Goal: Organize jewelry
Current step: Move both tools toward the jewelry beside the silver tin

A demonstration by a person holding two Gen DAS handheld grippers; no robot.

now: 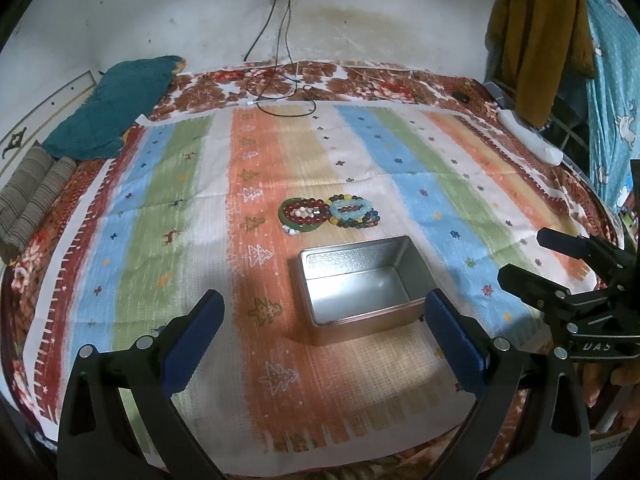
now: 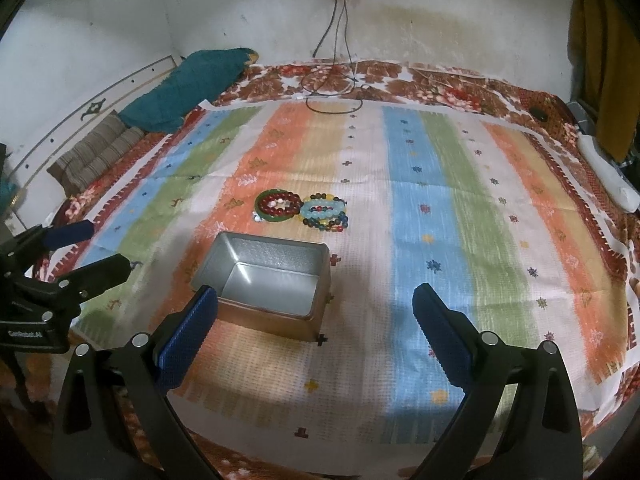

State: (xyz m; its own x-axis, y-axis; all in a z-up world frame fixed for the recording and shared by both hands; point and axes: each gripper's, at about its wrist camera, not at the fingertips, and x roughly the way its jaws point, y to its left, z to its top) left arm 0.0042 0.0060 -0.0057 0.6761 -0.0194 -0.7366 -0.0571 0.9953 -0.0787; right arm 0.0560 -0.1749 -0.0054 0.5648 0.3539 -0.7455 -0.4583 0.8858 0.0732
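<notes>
I have both claws hanging wide apart and holding nothing: the left claw (image 1: 324, 322) straddles the near end of the open metal tin (image 1: 362, 288), and the right claw (image 2: 316, 318) sits just right of that tin, its left pad close to the tin's near corner. The tin rests on the striped cloth (image 1: 168, 208) spread over the bed, and as far as I can see it is bare inside. The jewelry is just beyond the tin's far wall: a cluster of beaded bracelets (image 1: 330, 212), with a dark red and green ring of beads on the tin's left-far side and a pale blue and mixed-colour heap beside it, the two touching or overlapping. My judgement is that no piece has gone in yet, so the step in hand is the first pick. I would reach over the tin to the nearer edge of the heap, close on one loop only, and lift straight up so the neighbours do not drag along; beads will likely roll and slip, so a grip across the strand seems safer. Writing: the right claw's body, seen from the left wrist, shows letters like "UAS", and the left claw's body, seen from the right wrist, carries a white label too blurred to read surely.
</notes>
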